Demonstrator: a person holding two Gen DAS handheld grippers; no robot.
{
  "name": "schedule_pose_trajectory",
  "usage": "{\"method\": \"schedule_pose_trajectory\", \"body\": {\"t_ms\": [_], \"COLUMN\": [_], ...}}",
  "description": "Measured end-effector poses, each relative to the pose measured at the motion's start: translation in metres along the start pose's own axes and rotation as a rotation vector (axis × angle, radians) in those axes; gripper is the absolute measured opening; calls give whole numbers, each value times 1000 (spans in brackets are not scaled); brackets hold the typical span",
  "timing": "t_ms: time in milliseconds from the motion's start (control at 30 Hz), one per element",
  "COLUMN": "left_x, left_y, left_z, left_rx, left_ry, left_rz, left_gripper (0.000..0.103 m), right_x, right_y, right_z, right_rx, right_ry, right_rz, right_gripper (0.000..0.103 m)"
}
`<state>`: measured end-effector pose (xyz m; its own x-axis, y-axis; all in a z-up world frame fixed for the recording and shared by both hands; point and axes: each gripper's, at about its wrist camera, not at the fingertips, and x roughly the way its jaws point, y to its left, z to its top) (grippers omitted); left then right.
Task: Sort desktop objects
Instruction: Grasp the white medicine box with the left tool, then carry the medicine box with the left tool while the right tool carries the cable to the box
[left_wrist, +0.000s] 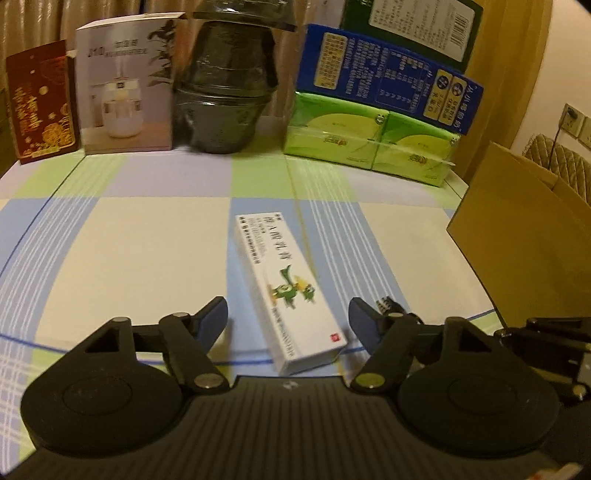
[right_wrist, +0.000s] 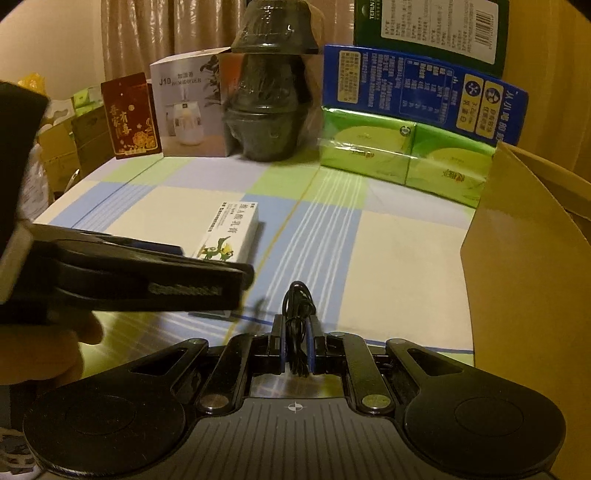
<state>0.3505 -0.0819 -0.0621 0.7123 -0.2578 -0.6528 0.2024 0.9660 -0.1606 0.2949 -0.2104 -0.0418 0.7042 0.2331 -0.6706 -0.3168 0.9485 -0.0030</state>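
The ointment box (left_wrist: 290, 291) looks like thin card with a tube inside, so it is probably light and fairly stiff, though its long walls would likely dent under a hard squeeze. Its glossy faces may be a little slippery. The safest hold is judged to be across the 2 long sides, close to the near end where the pads already stand.

It is a slim white carton with dark printed text at the far end, a green and yellow cartoon figure past the middle and a small red mark at the near corner. It lies flat on the checked tablecloth (left_wrist: 129, 251), near the front edge, its long axis running from near right to far left.

The left gripper (left_wrist: 288, 319) straddles the near end of the box, 1 blue pad on either side, with a gap showing at each; the jaws stand part spread and do not yet press. The right gripper (right_wrist: 297, 349), just to the right, is pressed together on a bundled black cable (right_wrist: 297, 325).

A brown cardboard box (left_wrist: 524, 236) stands at the right edge. Along the far side, from left: a red packet (left_wrist: 42, 103), a humidifier box (left_wrist: 125, 88), stacked black bowls (left_wrist: 229, 88), green tissue packs (left_wrist: 369, 140) and a blue box (left_wrist: 388, 77).
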Motion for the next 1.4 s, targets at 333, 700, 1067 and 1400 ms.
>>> {"method": "schedule_pose_trajectory", "body": {"t_ms": [333, 700, 1067, 1400], "left_x": [2, -65, -106, -69], "left_y": [0, -1, -2, -6], "left_z": [-7, -45, -63, -60], "left_rx": [58, 85, 103, 161], "left_ry": [63, 145, 103, 127], "left_rz": [44, 73, 80, 88], "left_gripper": [33, 33, 33, 33], "right_x": [-3, -34, -51, -48], "right_y": [-4, 14, 20, 17], "right_z": [-4, -19, -32, -28], "right_rx": [28, 52, 68, 93], "right_ry": [8, 5, 17, 15], "right_rz": [-8, 30, 43, 68], "right_gripper": [7, 7, 7, 7]}}
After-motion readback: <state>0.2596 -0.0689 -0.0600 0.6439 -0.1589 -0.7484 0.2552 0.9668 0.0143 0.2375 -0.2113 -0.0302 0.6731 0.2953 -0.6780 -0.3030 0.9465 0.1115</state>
